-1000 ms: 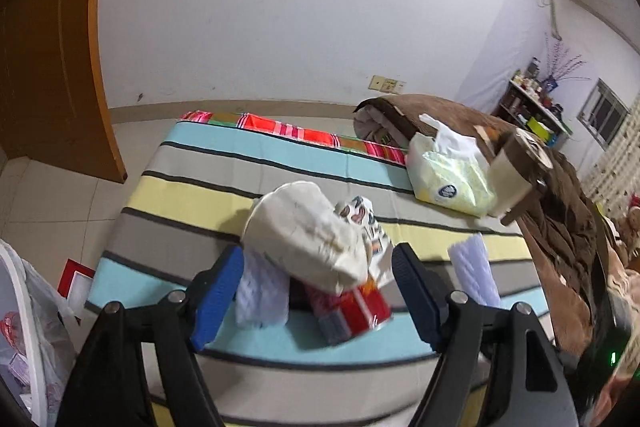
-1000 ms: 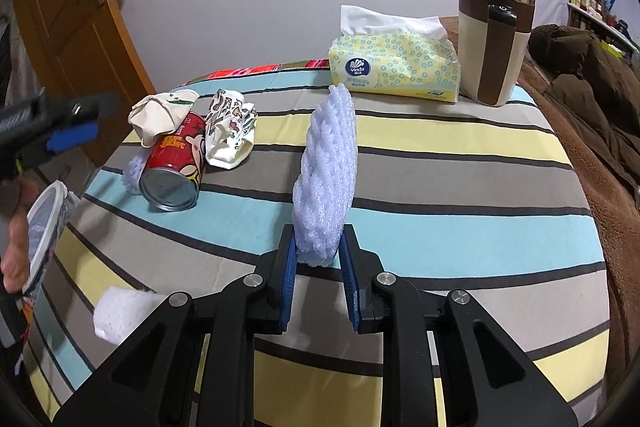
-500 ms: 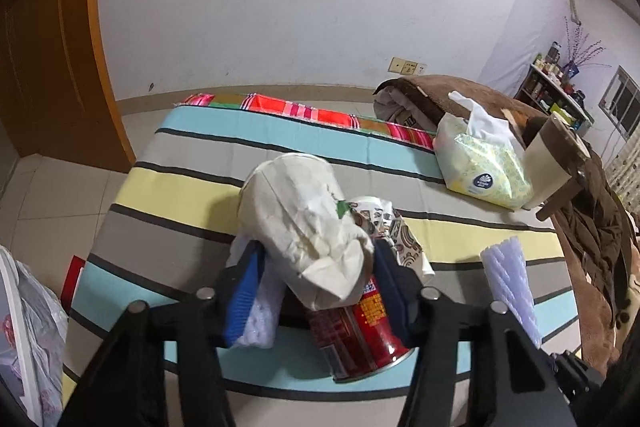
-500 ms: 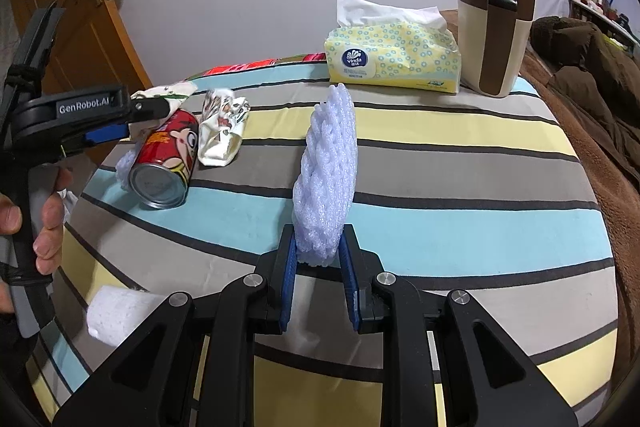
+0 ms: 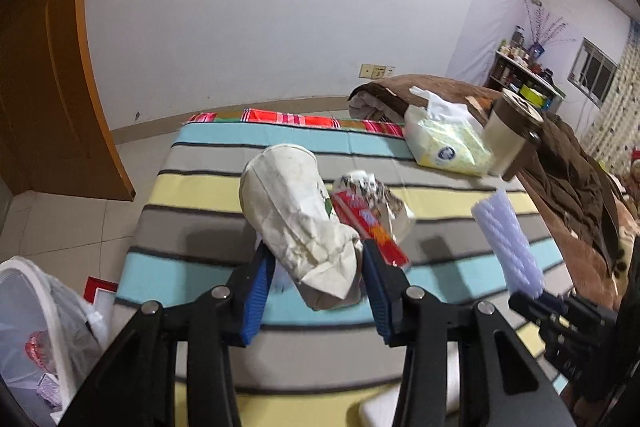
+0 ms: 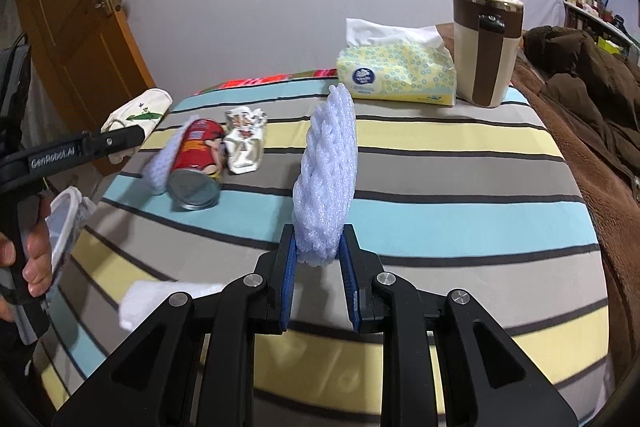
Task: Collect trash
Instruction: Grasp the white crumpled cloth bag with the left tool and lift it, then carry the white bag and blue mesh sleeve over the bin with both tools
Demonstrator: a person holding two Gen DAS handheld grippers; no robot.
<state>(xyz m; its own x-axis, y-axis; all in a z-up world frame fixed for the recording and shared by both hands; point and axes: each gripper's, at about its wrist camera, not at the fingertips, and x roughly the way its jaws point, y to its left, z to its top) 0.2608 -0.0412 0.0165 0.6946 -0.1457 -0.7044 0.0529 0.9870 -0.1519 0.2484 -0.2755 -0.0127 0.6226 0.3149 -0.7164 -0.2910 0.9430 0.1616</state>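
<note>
The crumpled paper cup (image 5: pixel 298 223) is sitting centre frame between the left gripper (image 5: pixel 316 291)'s closing blue pads, lifted off the striped cloth (image 5: pixel 208 235) near its left edge; earlier the jaws were standing wide around it. The right gripper (image 6: pixel 318 267) is pinching the white foam net (image 6: pixel 326 179) upright at centre, open cloth lying to its right. Only the right view is showing the red can (image 6: pixel 198 167) lying whole; only the left view is showing the lined bin (image 5: pixel 36 311) at lower left.
</note>
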